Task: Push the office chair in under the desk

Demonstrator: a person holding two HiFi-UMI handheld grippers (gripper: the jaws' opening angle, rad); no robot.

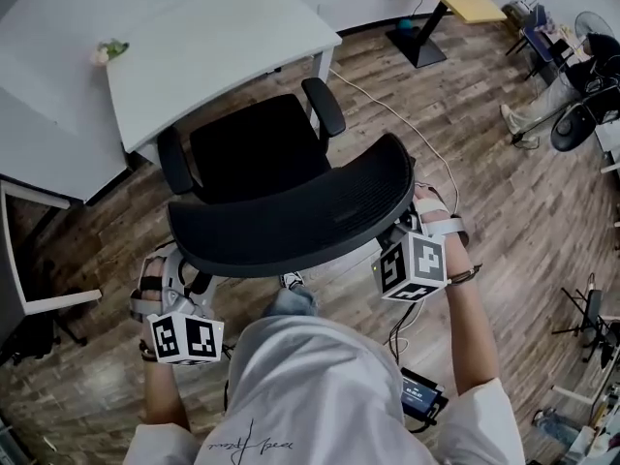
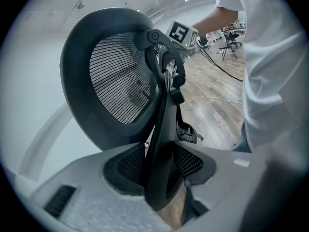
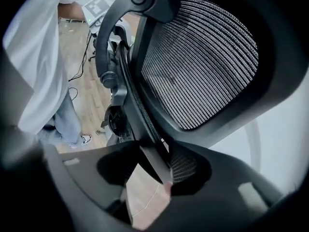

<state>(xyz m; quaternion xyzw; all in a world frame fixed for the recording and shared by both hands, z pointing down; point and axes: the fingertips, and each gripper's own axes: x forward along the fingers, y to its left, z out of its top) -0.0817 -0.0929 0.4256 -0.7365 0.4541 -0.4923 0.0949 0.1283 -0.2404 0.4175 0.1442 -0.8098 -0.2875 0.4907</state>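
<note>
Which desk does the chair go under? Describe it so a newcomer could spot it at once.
Start at the black office chair mid-floor; the desk is the white one directly ahead of its seat, upper left in the head view. Unlike the wood-topped desk at the far upper right, its top is plain white, with a small pale object near its left corner.

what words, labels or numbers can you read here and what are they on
No text here reads clearly.
White shirt: cursive print near its lower edge, too blurred to read.
Small screen device at the person's hip: characters too small.
Marker cubes: black-and-white square patterns only, no words.
</note>
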